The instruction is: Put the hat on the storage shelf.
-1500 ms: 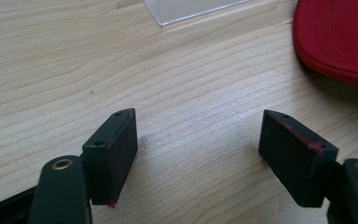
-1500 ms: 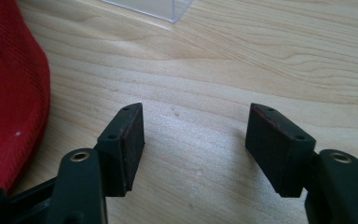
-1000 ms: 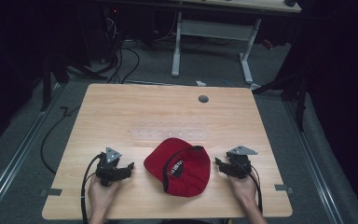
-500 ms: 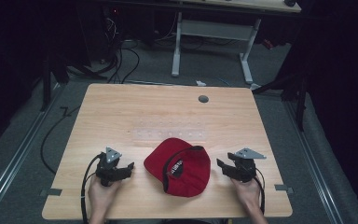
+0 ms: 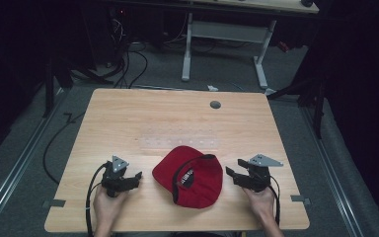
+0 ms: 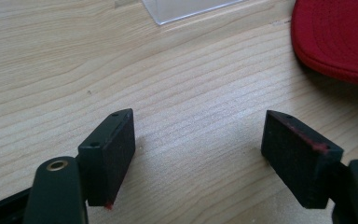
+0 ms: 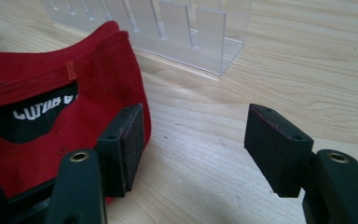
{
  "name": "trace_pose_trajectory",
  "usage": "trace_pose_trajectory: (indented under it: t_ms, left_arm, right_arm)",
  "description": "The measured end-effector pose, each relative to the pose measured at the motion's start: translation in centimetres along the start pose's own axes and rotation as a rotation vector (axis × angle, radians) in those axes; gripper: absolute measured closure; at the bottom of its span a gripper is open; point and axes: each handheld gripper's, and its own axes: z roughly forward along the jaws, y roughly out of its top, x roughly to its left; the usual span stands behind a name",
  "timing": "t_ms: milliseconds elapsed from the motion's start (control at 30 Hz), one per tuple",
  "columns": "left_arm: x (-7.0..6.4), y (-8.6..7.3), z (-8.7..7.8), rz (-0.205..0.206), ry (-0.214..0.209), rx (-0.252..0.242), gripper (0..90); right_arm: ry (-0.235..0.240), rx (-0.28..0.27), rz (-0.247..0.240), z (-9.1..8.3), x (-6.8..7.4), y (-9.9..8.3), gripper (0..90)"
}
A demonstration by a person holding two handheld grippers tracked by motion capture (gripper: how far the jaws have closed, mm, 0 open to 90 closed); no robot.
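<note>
A red cap lies upside down on the wooden table, near the front middle, its black inner label with white letters facing up. My left gripper rests on the table left of the cap, open, with bare wood between its jaws; the cap's brim shows at the upper right of the left gripper view. My right gripper sits right of the cap, open and holding nothing. In the right gripper view the cap lies beside and behind the left jaw.
A clear plastic slotted rack lies flat on the table just beyond the cap; it appears as in the right gripper view. A round grommet sits at the table's far side. Another desk frame and cables stand on the floor beyond.
The right gripper has shifted slightly to the right, away from the cap. The left gripper and the cap have stayed put.
</note>
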Motion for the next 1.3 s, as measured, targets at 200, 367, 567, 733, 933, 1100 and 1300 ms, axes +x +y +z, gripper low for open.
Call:
trace_pose_trajectory:
  t_ms: [200,367,567,733,933,1100,1300]
  left_arm:
    - [0.0,0.0,0.0,0.0,0.0,0.0,26.3]
    - [0.0,0.0,0.0,0.0,0.0,0.0,26.3]
    - [0.0,0.0,0.0,0.0,0.0,0.0,26.3]
    - [0.0,0.0,0.0,0.0,0.0,0.0,26.3]
    - [0.0,0.0,0.0,-0.001,0.0,0.0,26.3]
    - [0.0,0.0,0.0,-0.001,0.0,0.0,26.3]
    - [0.0,0.0,0.0,-0.001,0.0,0.0,26.2]
  right_arm:
    - [0.017,0.004,-0.016,0.1,0.5,0.5,35.8]
    - [0.033,-0.011,-0.03,0.2,0.8,1.2,35.4]
    - [0.052,-0.002,-0.042,0.7,1.2,2.1,34.6]
    - [0.07,0.016,-0.059,1.5,1.5,2.6,34.3]
    - [0.104,0.036,-0.065,2.4,1.9,3.2,34.1]
    - [0.122,0.049,-0.054,3.1,1.9,3.4,34.2]
    - [0.139,0.053,-0.075,4.0,2.4,3.8,34.8]
